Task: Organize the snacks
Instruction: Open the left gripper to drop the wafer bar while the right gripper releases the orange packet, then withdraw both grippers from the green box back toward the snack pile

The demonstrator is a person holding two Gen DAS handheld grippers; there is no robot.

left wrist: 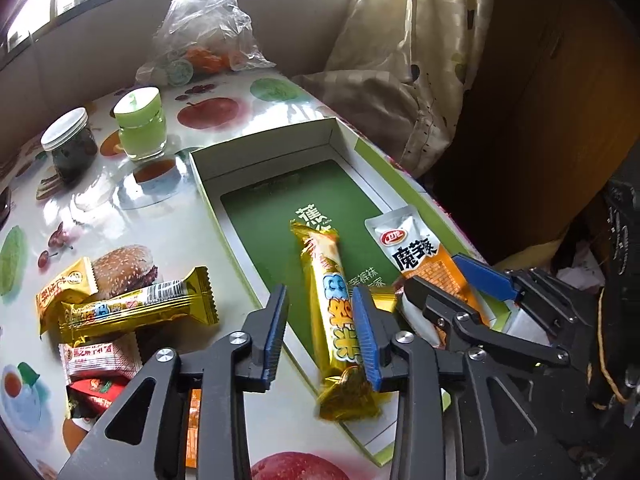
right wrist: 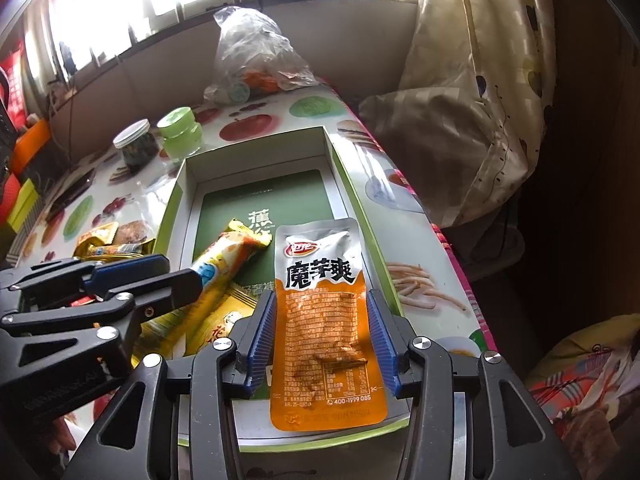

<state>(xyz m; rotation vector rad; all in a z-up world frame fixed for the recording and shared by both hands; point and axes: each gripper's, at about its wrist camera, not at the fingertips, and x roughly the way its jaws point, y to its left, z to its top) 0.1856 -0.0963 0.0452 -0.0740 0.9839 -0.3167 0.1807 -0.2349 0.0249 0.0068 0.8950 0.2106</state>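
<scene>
A shallow white box (left wrist: 264, 148) (right wrist: 256, 156) with a green card on its floor lies on the fruit-print table. In it lie a long gold snack bar (left wrist: 328, 300) (right wrist: 220, 268) and an orange-and-white pouch (left wrist: 416, 248) (right wrist: 324, 304). My left gripper (left wrist: 320, 326) straddles the bar's near end, open, with a gap at its left pad. My right gripper (right wrist: 323, 336) is open around the pouch, which lies flat between the blue pads. Another gold pack (right wrist: 224, 320) sits under the bar. Loose snacks lie left of the box: a gold bar (left wrist: 132, 312), an orange pack (left wrist: 60, 288) and a red-and-white pack (left wrist: 100, 360).
A dark jar with a white lid (left wrist: 70, 148) and a green jar (left wrist: 140, 124) stand behind the box. A clear plastic bag (left wrist: 204, 28) sits at the back. The table's edge runs close along the box's right side, with a curtain (left wrist: 420, 60) beyond.
</scene>
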